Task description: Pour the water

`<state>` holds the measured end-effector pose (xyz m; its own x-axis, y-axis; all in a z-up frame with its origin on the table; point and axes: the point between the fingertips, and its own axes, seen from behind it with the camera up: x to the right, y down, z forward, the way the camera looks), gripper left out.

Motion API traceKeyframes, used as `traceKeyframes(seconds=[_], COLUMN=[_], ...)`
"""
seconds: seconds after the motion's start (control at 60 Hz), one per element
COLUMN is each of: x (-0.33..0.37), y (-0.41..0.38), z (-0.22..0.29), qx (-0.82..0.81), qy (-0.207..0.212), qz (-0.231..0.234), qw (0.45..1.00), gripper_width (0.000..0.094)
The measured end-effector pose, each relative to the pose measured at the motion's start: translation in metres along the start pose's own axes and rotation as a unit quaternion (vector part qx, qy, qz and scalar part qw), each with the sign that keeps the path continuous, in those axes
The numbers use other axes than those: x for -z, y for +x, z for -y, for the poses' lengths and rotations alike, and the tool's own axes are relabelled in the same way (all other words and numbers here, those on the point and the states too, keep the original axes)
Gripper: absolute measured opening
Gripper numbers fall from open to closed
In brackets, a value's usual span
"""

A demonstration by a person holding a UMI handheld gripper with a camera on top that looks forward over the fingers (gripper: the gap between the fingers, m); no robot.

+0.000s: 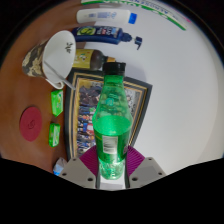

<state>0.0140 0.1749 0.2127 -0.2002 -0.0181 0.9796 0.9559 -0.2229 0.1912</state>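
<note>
I hold the green bottle point(112, 125) upright between my gripper's point(111, 172) fingers, both magenta pads point(90, 160) pressed against its lower body, so the grasp looks done. Its dark green cap point(115, 69) seems to be on. The white cup point(57, 55) lies tilted beyond and to the left, well apart. As I judge it, carrying over and pouring remain.
</note>
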Motion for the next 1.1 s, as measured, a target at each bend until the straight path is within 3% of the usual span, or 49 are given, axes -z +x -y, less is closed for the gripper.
traceKeyframes(seconds=[0.233,0.533,0.833,1.1], x=[0.003,0.003,0.015,0.033], y=[-0.015,-0.005,0.023,0.000], z=[0.031,0.040,0.032,0.038], qx=[0.145,0.127,-0.197,-0.500], qy=[0.036,0.047,0.045,0.057], qz=[-0.009,-0.006,0.057,0.162], qw=[0.989,0.991,0.978,0.849], gripper_width=[0.0324,0.0327,0.0322,0.0325])
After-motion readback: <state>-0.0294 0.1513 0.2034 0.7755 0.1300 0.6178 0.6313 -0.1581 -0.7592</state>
